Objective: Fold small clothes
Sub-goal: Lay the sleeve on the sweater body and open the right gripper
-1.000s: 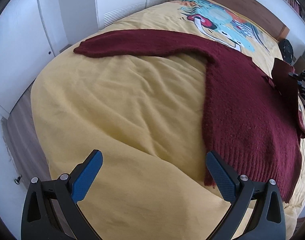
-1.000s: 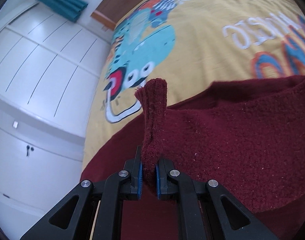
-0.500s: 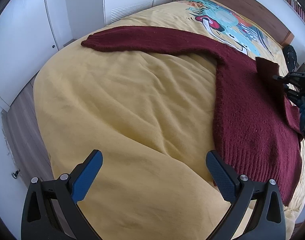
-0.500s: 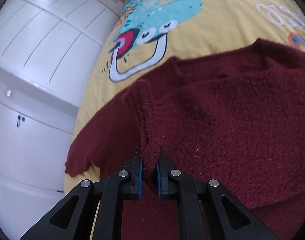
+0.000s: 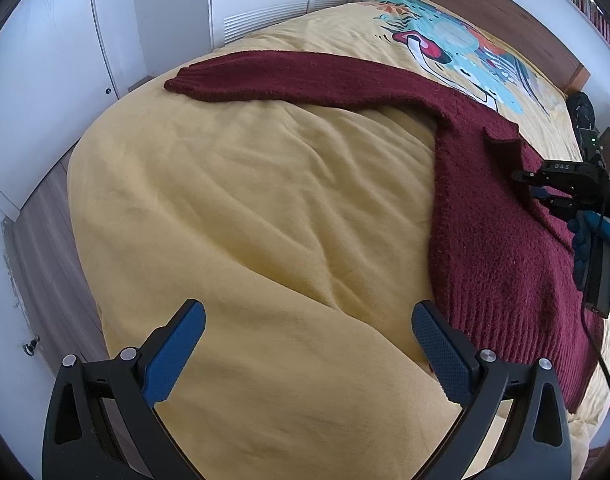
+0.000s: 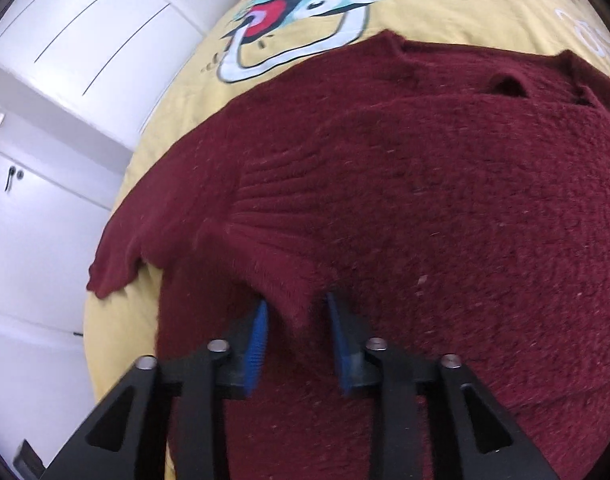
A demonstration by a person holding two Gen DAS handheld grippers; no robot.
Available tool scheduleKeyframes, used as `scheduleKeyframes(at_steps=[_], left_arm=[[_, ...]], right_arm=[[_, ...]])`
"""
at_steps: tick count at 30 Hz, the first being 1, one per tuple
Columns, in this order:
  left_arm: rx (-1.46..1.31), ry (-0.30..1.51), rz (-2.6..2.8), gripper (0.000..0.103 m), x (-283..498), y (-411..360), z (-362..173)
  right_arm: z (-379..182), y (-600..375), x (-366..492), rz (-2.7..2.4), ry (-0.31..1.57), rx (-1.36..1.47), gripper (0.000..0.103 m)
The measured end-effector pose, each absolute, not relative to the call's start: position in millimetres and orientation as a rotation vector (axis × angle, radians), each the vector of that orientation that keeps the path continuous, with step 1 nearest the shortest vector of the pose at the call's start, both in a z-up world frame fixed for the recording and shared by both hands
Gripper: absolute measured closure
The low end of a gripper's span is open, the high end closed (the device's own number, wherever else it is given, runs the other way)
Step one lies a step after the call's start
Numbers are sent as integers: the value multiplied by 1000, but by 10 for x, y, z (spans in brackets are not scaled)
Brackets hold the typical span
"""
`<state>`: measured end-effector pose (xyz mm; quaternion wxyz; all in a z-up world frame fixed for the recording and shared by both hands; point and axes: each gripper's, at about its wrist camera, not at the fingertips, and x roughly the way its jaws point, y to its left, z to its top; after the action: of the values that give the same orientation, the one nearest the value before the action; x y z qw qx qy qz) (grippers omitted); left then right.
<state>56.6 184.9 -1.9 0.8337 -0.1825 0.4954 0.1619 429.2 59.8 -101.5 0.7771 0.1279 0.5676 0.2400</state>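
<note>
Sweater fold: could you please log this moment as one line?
sweater: right sleeve folded over body | right gripper: open, cuff between pads | left gripper: open, above bedspread

Sweater (image 5: 493, 216): fuzzy maroon knit, ribbed hem. Bedspread (image 5: 245, 208): soft matt yellow cloth, wrinkled. Left gripper (image 5: 307, 346): matt black plastic, textured blue pads, metal pins. Headboard (image 5: 489, 8): smooth wood.

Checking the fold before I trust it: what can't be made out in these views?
- Right wrist view: motion blur hides whether the right gripper touches the sleeve cuff between its parted jaws.
- Left wrist view: the sweater hem runs off the frame's right edge.
- Both views: sweater underside hidden against the bedspread.
</note>
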Motion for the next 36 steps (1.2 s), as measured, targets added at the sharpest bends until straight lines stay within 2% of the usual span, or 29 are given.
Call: scheduleKeyframes(at_steps=[6,13,18,21,23,36], left_arm=[[-351,1037,344,1,571,1844,32],[-326,964,376,1,544,1860,173],[-337,948,366,1,561,1869,210],[-335,963,338,1,584,1863,207],[-334,966,330,1,590,1865,210],[-346,941,324,1,579,1944,312]], right_arm=[[-855,625,4135,569,1203,237,65],[-619,213,4050,464,1117,161,65],[-723,-63,4076,322,1123,76,65],[-867,-131,4032,315,1167,88,64],[-883,-104,3988,323,1167,82,60],[-513,-168,3614,376,1082,107,59]])
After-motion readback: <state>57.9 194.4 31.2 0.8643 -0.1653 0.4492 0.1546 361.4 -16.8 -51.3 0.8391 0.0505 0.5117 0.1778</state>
